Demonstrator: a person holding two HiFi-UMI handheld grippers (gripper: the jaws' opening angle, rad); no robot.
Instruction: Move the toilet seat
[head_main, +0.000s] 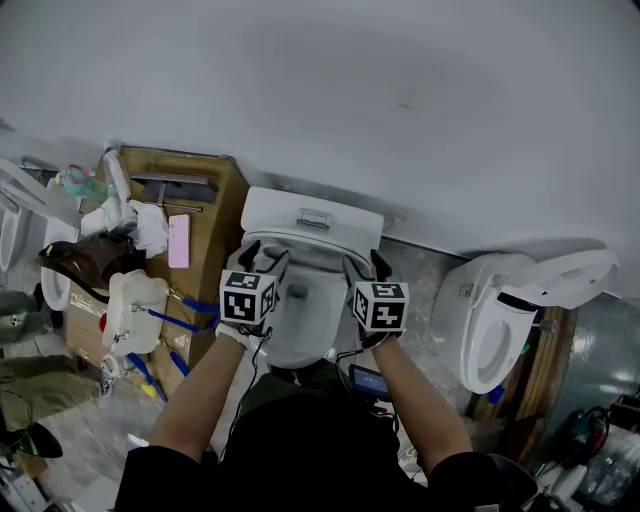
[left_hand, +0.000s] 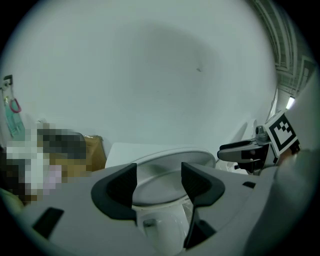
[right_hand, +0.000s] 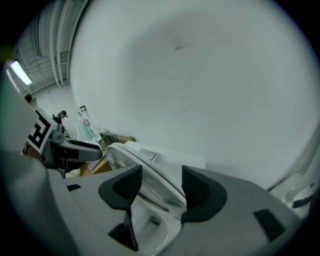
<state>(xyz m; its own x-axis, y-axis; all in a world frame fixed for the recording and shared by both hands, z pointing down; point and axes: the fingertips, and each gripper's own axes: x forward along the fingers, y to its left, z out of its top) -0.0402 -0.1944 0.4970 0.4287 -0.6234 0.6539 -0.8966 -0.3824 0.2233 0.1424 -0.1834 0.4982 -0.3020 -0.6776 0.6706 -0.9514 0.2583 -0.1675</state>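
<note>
Two grippers, left (head_main: 262, 256) and right (head_main: 366, 263), flank the part-raised seat (left_hand: 170, 172). Each has jaws apart astride a side rim, likely for even pivoting.

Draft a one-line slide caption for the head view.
Seen from above: left gripper and right gripper, jaws open, flank the toilet seat, one on each side.

Left gripper (head_main: 264, 258) and right gripper (head_main: 364, 265) sit at opposite side edges of the seat (head_main: 312, 258), above the bowl (head_main: 300, 330). Second toilet (head_main: 490, 325) stands right, box (head_main: 212, 200) left.
</note>
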